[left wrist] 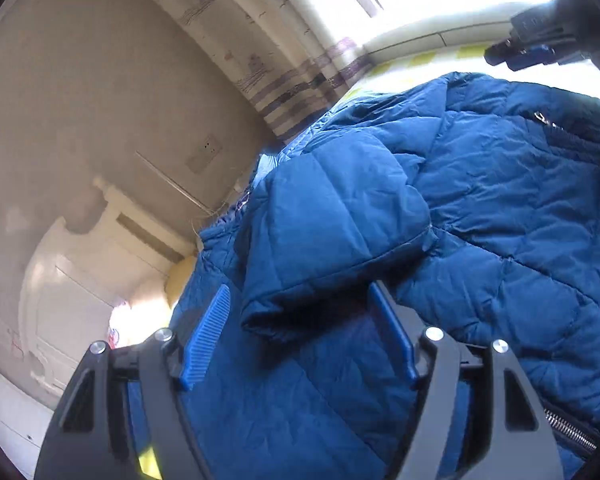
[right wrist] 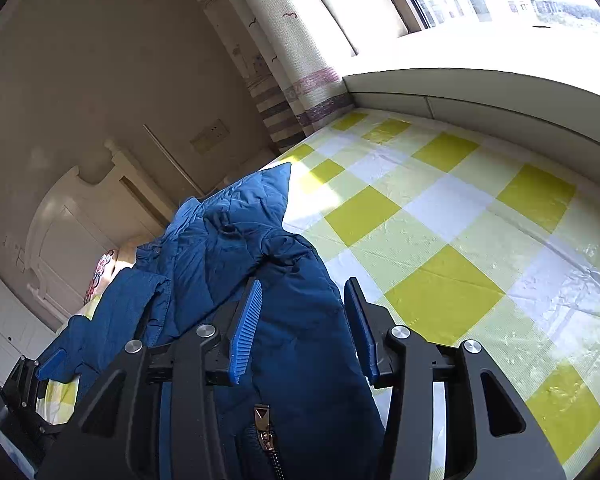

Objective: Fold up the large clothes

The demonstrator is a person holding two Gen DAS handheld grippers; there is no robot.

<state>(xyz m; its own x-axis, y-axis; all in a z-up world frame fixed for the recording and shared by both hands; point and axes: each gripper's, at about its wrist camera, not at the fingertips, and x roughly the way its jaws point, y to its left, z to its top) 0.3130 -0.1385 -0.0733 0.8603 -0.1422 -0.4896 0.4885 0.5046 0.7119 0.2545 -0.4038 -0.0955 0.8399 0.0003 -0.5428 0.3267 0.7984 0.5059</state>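
Blue quilted jacket (left wrist: 480,200) lies bunched on a bed under a yellow-and-white checked sheet (right wrist: 460,240), beside a striped curtain (right wrist: 284,92). The left gripper (left wrist: 300,328) has its 2 fingers spread around a folded cuff, not pressing it. The right gripper (right wrist: 304,324) has its fingers apart over the jacket's edge near the zipper (right wrist: 265,432).
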